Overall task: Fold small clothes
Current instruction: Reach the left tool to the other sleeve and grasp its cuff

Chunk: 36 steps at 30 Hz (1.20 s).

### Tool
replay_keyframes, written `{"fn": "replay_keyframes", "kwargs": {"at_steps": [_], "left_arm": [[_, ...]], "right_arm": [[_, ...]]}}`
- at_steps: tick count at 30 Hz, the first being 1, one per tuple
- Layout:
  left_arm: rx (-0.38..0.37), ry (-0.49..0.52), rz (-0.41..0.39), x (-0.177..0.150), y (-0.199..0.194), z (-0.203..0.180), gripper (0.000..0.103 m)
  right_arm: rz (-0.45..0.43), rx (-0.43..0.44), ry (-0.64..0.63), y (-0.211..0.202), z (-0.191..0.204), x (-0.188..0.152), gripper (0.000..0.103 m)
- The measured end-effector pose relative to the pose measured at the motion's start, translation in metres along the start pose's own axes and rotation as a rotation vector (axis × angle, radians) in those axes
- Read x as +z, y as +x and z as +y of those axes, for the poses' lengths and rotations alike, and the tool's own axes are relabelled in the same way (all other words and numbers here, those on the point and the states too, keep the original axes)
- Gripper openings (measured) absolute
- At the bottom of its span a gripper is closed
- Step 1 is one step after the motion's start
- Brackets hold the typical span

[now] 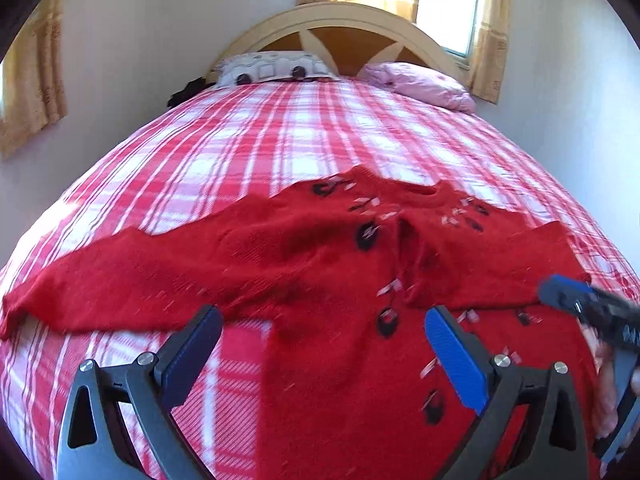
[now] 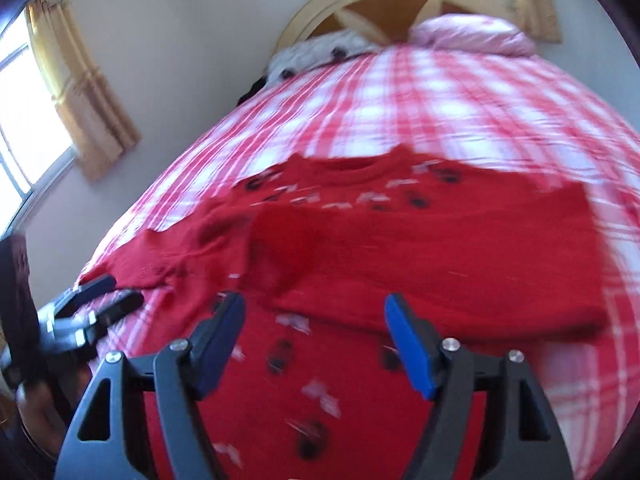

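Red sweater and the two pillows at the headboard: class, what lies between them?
Only bare checked bedspread lies between the red sweater and the pillows, shown clearest in the left wrist view.

Both wrist views close above the bed, facing headboard, sharing red sweater

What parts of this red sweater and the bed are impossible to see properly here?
- Red sweater hem: cut off by the bottom edge behind the grippers, in both views.
- Its pattern: smeared by motion blur in the right wrist view.
- Dark object beside the patterned pillow: too small to identify.
- Right gripper: partly cut by the left view's edge.
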<state>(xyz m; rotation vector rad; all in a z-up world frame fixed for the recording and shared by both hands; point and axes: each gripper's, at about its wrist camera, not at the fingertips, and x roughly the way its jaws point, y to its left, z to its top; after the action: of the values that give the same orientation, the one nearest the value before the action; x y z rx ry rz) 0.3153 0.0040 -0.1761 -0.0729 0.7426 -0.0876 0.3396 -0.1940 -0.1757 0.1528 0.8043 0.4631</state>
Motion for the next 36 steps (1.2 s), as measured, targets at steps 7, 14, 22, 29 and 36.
{"fn": "replay_keyframes", "kwargs": {"at_steps": [7,14,22,29,36], "left_arm": [[-0.097,0.073,0.081,0.026,0.04,-0.057,0.086],[-0.056,0.047,0.184,0.038,0.101,-0.068,0.071],[-0.118,0.006,0.227,0.037,0.117,-0.068,0.006],[-0.104,-0.039,0.148,0.061,0.096,-0.038,0.005],[-0.045,-0.038,0.163,0.058,0.105,-0.011,0.006]], "right_arm": [[-0.143,-0.008,0.149,-0.029,-0.054,-0.028,0.077],[-0.198,0.092,0.15,-0.032,-0.06,-0.032,0.084],[-0.237,0.156,0.225,-0.032,-0.077,-0.033,0.085],[-0.23,0.136,0.178,-0.033,-0.071,-0.034,0.086],[-0.213,0.131,0.186,-0.028,-0.075,-0.036,0.088]]}}
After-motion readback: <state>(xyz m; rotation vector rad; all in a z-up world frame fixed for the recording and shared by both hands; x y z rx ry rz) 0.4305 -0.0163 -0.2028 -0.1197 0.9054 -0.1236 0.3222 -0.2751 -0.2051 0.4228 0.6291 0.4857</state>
